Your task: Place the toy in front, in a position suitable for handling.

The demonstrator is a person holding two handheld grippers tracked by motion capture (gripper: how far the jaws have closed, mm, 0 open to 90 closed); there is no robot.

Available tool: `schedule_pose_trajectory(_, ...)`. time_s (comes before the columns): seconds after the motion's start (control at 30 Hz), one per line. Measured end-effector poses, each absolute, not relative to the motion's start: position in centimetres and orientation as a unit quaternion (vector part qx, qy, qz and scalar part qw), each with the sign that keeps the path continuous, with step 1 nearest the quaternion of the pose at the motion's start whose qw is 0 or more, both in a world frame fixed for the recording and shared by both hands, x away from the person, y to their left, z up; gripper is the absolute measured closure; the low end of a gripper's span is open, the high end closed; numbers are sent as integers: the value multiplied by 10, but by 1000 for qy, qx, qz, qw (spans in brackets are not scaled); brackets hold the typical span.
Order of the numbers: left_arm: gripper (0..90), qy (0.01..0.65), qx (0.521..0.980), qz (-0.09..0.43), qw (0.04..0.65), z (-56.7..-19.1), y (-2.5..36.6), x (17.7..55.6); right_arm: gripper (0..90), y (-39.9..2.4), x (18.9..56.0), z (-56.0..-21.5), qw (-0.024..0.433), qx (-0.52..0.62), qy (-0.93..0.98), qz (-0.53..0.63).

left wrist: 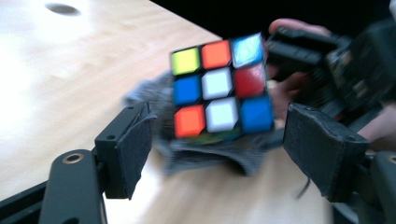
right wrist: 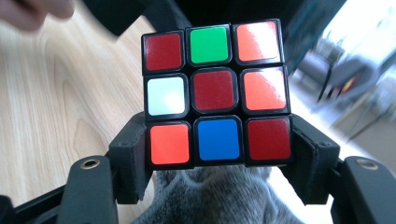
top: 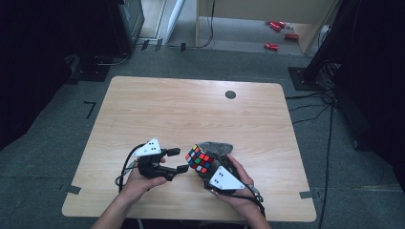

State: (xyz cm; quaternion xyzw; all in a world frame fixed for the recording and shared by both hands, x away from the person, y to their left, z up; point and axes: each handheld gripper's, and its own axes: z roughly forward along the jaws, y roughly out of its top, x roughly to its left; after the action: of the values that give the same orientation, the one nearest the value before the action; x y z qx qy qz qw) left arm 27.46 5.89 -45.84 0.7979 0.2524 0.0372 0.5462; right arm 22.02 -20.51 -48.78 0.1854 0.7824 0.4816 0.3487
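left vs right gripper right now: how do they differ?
The right gripper is shut on the Rubik's cube, its pads against the bottom row; the left gripper holds nothing, its jaws having just opened. The left gripper's pads stand apart from the cube, which faces them. In the high view the right one sits over the grey cloth, the left over bare table. Both are hand-held with black padded jaws.

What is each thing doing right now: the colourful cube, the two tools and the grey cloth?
Rubik's cube: scrambled, held off the table, bottom layer between the right tool's pads.
Right tool: shut on the cube.
Left tool: open, pads apart, not touching the cube.
Grey cloth: crumpled, lying on the table behind the cube.
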Motion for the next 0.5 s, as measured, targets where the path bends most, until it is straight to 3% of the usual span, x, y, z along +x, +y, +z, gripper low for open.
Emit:
schedule_pose_trajectory(0.17,261,224,813,129,522,-471,50,267,340,-213,224,-477,283,283,760,513)
schedule_pose_trajectory(0.33,219,184,828,195,492,-478,35,257,339,-213,226,-470,212,365,731,537)
schedule_pose_trajectory(0.5,209,152,828,256,475,-481,28,249,339,-208,224,-468,172,398,724,536)
